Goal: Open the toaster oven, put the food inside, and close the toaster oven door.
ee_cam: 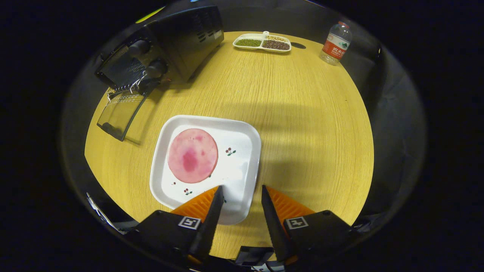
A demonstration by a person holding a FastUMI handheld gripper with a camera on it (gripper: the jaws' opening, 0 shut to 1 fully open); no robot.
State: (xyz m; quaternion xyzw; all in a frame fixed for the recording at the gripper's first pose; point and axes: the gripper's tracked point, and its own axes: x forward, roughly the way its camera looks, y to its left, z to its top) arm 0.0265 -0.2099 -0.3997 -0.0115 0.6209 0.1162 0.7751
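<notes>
The gripper (240,192) hangs above a round wooden table (302,113), its two fingers spread apart with nothing between them. Taking the white square plate (242,151) as the landmark: one finger sits over the plate's near corner, the other over bare table just beside the plate's near edge. The edge of the plate runs through the gap between them.

On the plate lies the food, a round, flat pink slice (193,155), possibly ham. It sits on the far side of the plate from the fingers, just ahead of them. Small cherry pictures decorate the plate's bare part.

Beyond the plate, at the table's edge, stands a black toaster oven (177,41) with two knobs. Its glass door (121,113) is already folded down flat toward the plate, so the opening step looks done. A small metal clip or key ring seems to hang at the door hinge; it is too small to be sure.

Well beyond the plate, at the far side of the table, are a divided white dish (262,42) holding green, brown and pale beans or grains, and a clear water bottle (335,43).

The step in hand appears to be picking up the food. The next move probably calls for lowering the fingers around either the plate's edge or the slice, closing on it, then carrying it to the oven.

The bottle has a red label with white characters, too small to read.
</notes>
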